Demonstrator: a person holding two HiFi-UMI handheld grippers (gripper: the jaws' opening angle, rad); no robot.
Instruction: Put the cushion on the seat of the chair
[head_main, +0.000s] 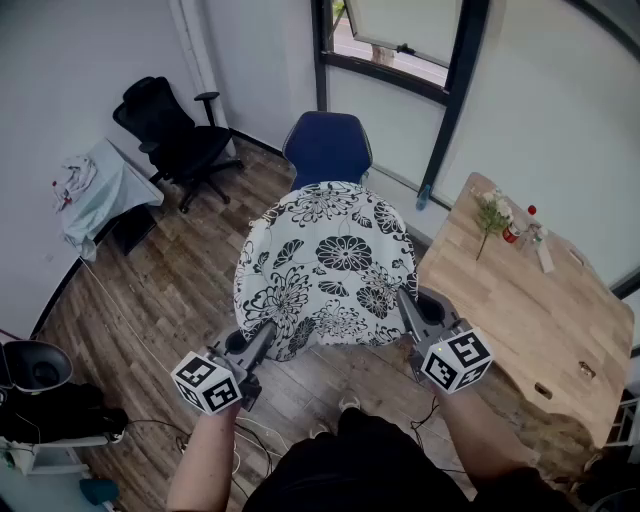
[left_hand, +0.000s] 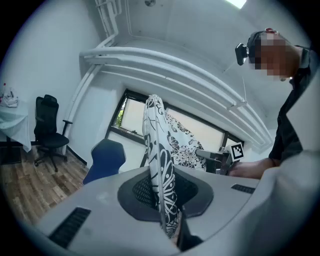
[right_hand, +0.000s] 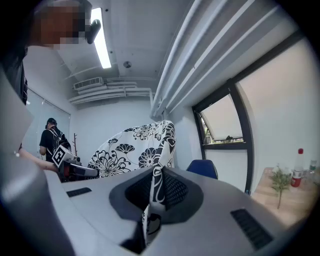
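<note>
A white cushion with black flowers hangs in the air between my two grippers, in front of the blue chair. My left gripper is shut on the cushion's near left edge; the left gripper view shows that edge pinched between the jaws. My right gripper is shut on the near right edge. The cushion hides the chair's seat; only the blue backrest shows above it.
A wooden table with a small plant and a bottle stands to the right. A black office chair and a cloth-covered side table are at the back left. Cables lie on the wood floor near my feet.
</note>
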